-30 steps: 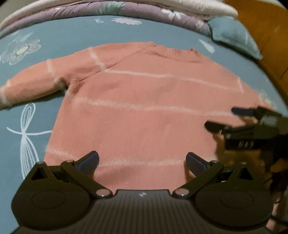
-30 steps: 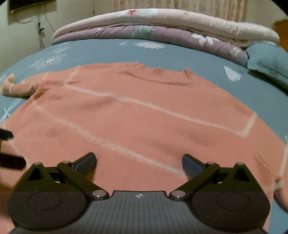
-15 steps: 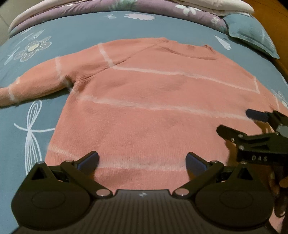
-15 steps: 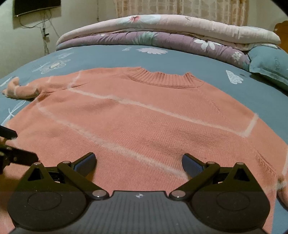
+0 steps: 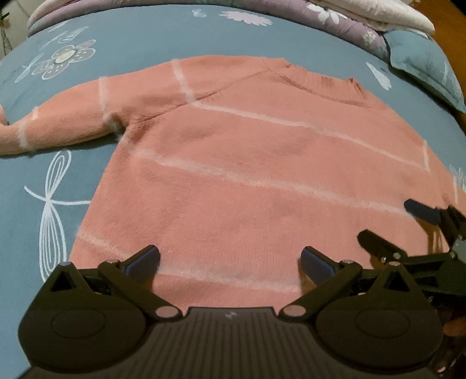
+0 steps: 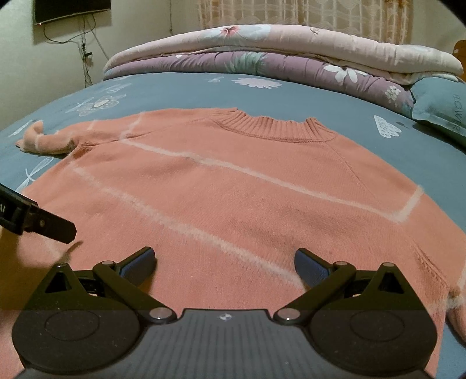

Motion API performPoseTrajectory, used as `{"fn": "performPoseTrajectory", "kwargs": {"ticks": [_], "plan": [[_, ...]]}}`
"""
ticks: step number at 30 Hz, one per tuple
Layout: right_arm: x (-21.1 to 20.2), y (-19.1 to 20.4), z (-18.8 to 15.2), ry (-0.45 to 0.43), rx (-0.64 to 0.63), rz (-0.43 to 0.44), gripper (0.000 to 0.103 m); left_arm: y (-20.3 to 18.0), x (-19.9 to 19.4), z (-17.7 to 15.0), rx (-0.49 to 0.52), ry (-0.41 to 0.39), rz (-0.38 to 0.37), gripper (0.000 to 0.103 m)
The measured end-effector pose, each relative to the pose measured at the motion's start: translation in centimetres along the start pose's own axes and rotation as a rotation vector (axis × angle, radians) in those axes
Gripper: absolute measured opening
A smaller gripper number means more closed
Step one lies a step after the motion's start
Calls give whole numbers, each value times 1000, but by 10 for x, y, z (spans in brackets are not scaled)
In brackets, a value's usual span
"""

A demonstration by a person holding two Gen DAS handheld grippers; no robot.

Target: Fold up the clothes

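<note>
A salmon-pink knit sweater (image 5: 247,175) with thin white stripes lies flat, front or back up, on a blue bedsheet (image 5: 131,38). Its left sleeve (image 5: 58,119) stretches out to the left. My left gripper (image 5: 230,262) hovers open over the sweater's bottom hem with nothing between its fingers. My right gripper (image 6: 222,263) is open too, low over the sweater's lower right part; it shows in the left wrist view as the right gripper (image 5: 407,227) at the right edge. In the right wrist view the sweater (image 6: 233,189) fills the middle, collar (image 6: 276,129) at the far side.
Folded quilts (image 6: 276,49) in pink and purple are stacked at the bed's far side, with a blue pillow (image 6: 439,102) to the right. A wall, hanging cables and a dark screen (image 6: 70,8) lie beyond at the left. Wooden furniture (image 5: 445,26) borders the bed's right.
Both grippers have tilted upward and drawn back slightly, bringing more of the bed's far side into view. The sweater has not moved. Both grippers stay open.
</note>
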State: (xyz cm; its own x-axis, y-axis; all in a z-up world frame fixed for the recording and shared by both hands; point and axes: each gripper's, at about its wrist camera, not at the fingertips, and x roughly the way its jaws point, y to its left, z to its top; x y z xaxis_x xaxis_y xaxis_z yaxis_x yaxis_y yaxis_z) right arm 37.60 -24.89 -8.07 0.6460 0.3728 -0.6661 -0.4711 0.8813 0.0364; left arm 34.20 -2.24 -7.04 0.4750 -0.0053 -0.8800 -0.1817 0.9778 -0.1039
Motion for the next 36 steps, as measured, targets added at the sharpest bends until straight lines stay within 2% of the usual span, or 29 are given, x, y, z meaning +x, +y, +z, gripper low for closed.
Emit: {"fn": "performPoseTrajectory", "kwargs": {"ticks": [5, 13, 15, 21, 24, 27, 32, 36], "plan": [[0, 0, -1, -4, -3, 0, 103, -2, 2, -4, 32, -13, 11, 102], [-14, -2, -8, 13, -30, 16, 103, -2, 0, 4, 8, -7, -1, 102], [-20, -1, -10, 22, -30, 5, 103, -7, -5, 10, 29, -43, -32, 102], [-24, 1, -14, 35, -25, -9, 103, -32, -2, 37, 186, -125, -190, 102], [-24, 2, -12, 54, -26, -15, 103, -39, 12, 50, 194, -139, -276, 102], [-23, 1, -11, 61, -22, -17, 103, -42, 30, 58, 169, -112, -346, 102], [-21, 2, -10, 69, -20, -23, 103, -40, 54, 75, 180, -121, -346, 102], [-19, 5, -9, 72, -16, -37, 103, -37, 58, 87, 170, -122, -368, 102]]}}
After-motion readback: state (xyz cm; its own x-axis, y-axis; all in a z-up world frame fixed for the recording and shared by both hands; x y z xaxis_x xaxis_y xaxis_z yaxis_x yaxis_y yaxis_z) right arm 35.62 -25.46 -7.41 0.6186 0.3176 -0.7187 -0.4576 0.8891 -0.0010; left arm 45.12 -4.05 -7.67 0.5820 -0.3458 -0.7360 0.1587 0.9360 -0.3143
